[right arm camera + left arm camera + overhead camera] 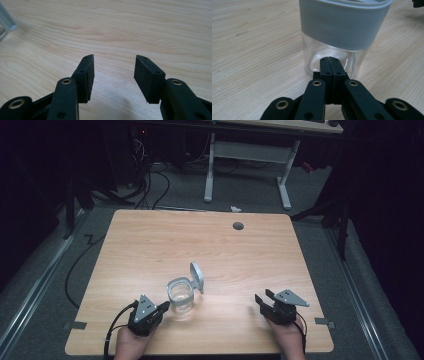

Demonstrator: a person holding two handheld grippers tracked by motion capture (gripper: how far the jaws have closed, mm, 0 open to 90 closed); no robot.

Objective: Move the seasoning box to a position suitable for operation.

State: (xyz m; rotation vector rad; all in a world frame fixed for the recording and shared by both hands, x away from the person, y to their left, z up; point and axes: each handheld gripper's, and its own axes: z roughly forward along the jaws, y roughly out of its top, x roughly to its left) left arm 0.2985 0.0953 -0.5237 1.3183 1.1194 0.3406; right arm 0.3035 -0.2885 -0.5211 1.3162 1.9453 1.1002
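We see the jar upright, its lid flipped open; our left claw is clenched empty against its glass; right claw released, waiting; closing the lid seems left.

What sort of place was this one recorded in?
Probably a lab or workshop set up for recording, not a home: a bare wooden table holding one glass jar, loose cables on grey carpet, and a height-adjustable desk frame in the dark surroundings.

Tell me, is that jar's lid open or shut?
Open. The jar stands upright on the table, and its grey lid is flipped up behind the rim.
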